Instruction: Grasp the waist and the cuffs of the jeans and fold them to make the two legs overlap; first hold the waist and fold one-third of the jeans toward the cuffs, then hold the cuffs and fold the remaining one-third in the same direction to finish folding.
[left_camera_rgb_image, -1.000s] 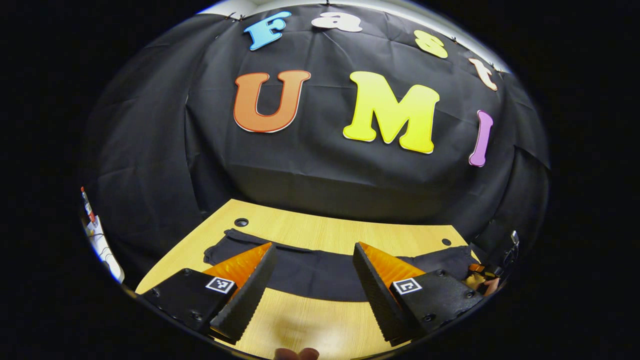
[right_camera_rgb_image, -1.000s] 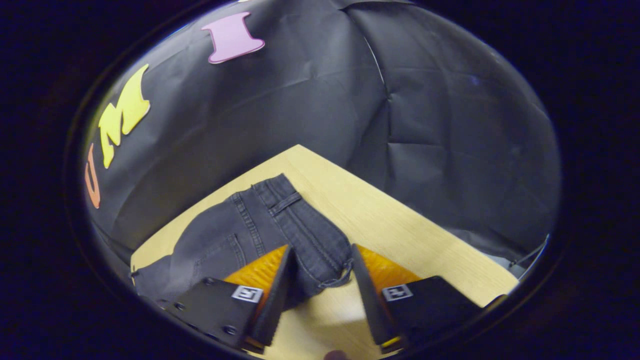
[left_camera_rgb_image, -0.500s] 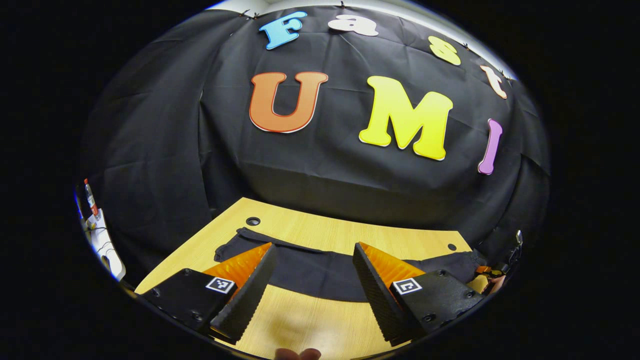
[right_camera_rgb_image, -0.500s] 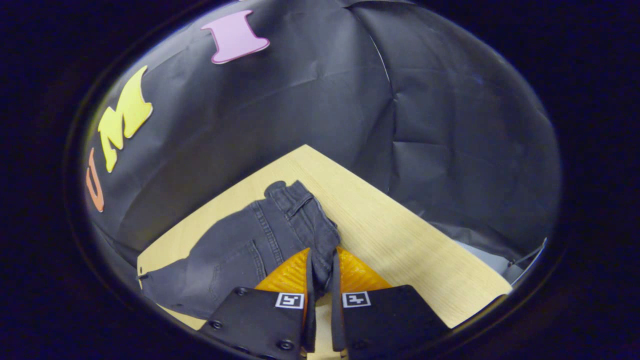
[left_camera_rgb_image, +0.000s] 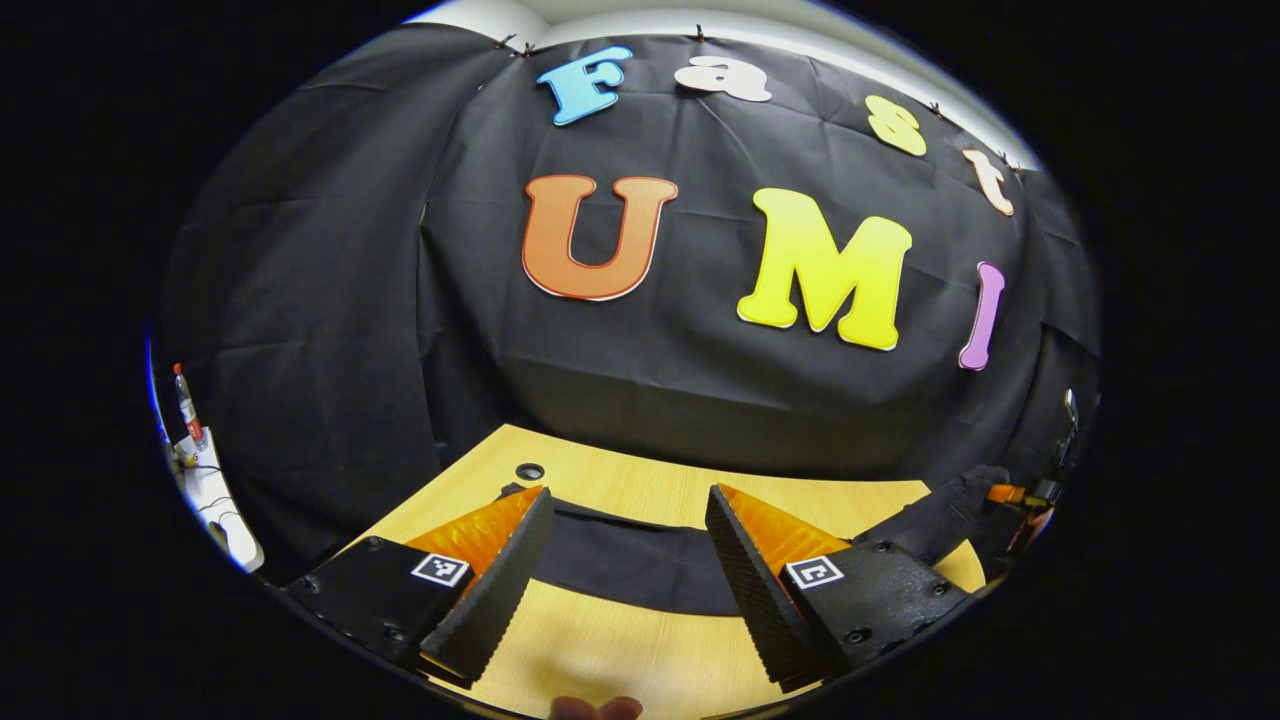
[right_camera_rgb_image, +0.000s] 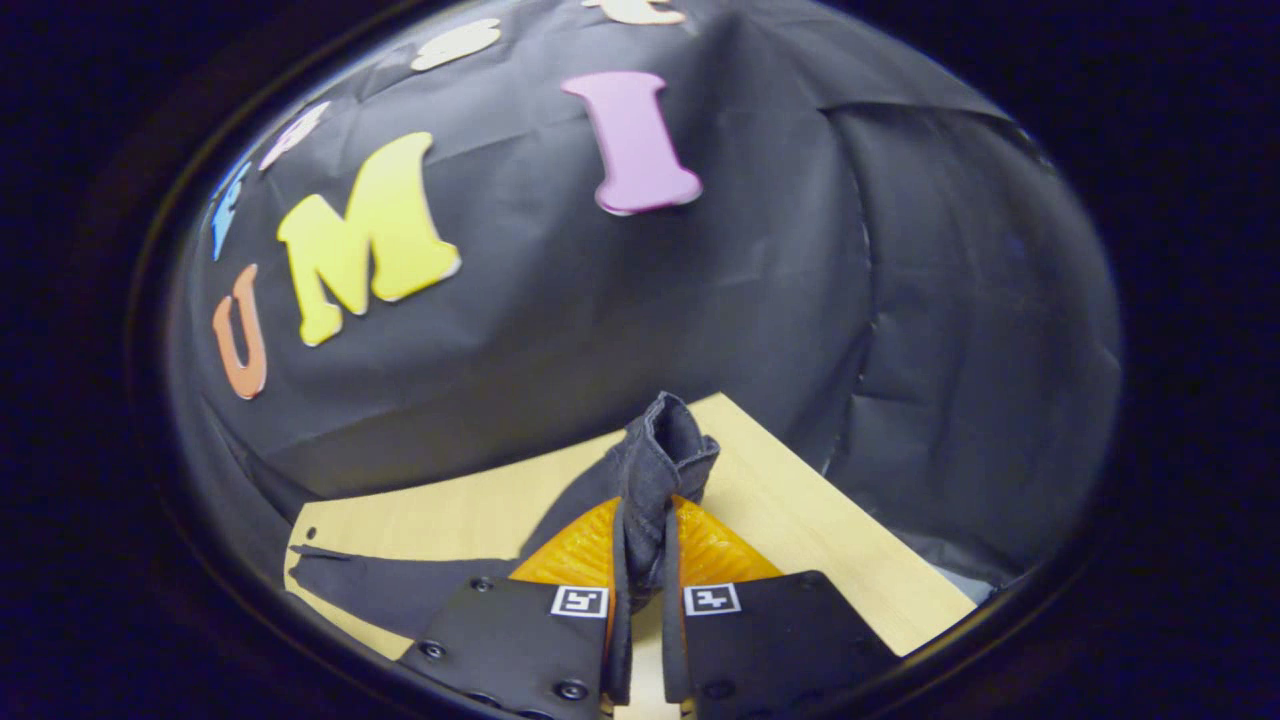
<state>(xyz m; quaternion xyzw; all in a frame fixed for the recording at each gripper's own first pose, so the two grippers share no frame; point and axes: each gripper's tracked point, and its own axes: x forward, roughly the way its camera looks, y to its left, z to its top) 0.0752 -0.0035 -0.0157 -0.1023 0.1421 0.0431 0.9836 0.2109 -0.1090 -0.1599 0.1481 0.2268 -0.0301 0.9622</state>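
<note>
The dark grey jeans (left_camera_rgb_image: 625, 562) lie flat across the wooden table (left_camera_rgb_image: 640, 650), legs stretching left toward a cuff near the table's hole. My left gripper (left_camera_rgb_image: 628, 492) hovers open over the middle of the legs with nothing between its fingers. At the far right of the left gripper view, the waist end (left_camera_rgb_image: 935, 520) rises off the table toward the other gripper (left_camera_rgb_image: 1008, 494). In the right gripper view, my right gripper (right_camera_rgb_image: 645, 505) is shut on the waist (right_camera_rgb_image: 662, 462), which bunches upright between its fingers. The legs (right_camera_rgb_image: 400, 590) trail away to the left on the table (right_camera_rgb_image: 810, 530).
A cable hole (left_camera_rgb_image: 529, 471) sits in the table by the cuff end, and another small hole (right_camera_rgb_image: 312, 533) marks the far left corner in the right gripper view. A white unit with a small bottle (left_camera_rgb_image: 185, 405) stands beyond the table's left side.
My right gripper closed on the waist and lifted it off the table, turning left. The left gripper stayed open over the legs, tilting slightly.
</note>
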